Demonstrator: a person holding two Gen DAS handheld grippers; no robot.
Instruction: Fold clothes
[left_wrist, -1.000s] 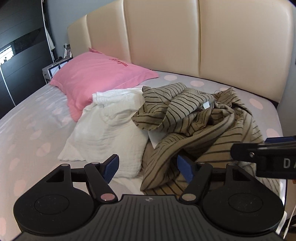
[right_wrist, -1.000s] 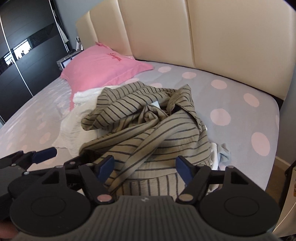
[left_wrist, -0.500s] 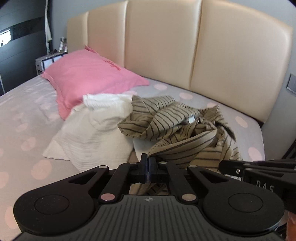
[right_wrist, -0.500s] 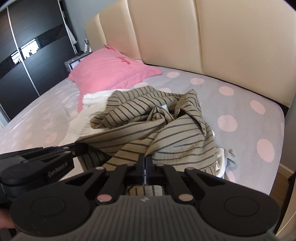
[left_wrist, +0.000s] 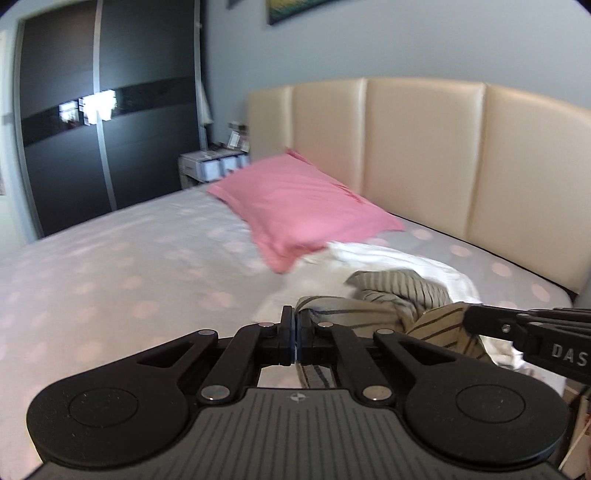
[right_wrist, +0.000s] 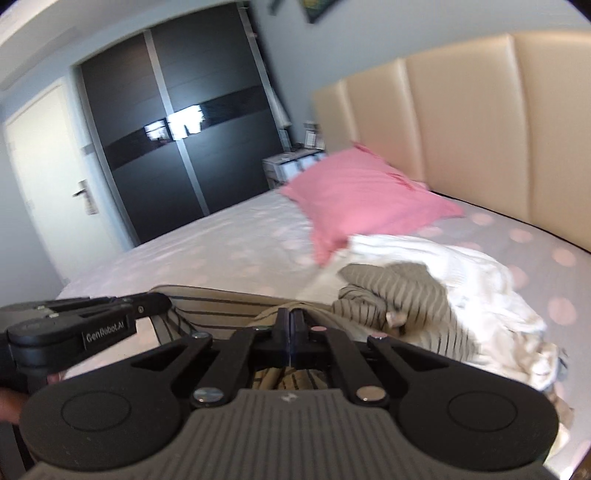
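tan striped garment (left_wrist: 402, 295), pink pillow (left_wrist: 306, 210), polka-dot sheet (left_wrist: 110, 280)

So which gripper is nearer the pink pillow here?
Left, though only slightly. The left gripper sits on the pink pillow's side of the striped garment; the right gripper is farther along it.

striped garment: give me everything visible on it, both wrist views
The striped garment is thin tan fabric with dark narrow stripes, crumpled, not folded. The left gripper and right gripper are each shut on an edge, and cloth stretches between them. The rest bunches on the white cloth on the spotted bed sheet, near the pink pillow.
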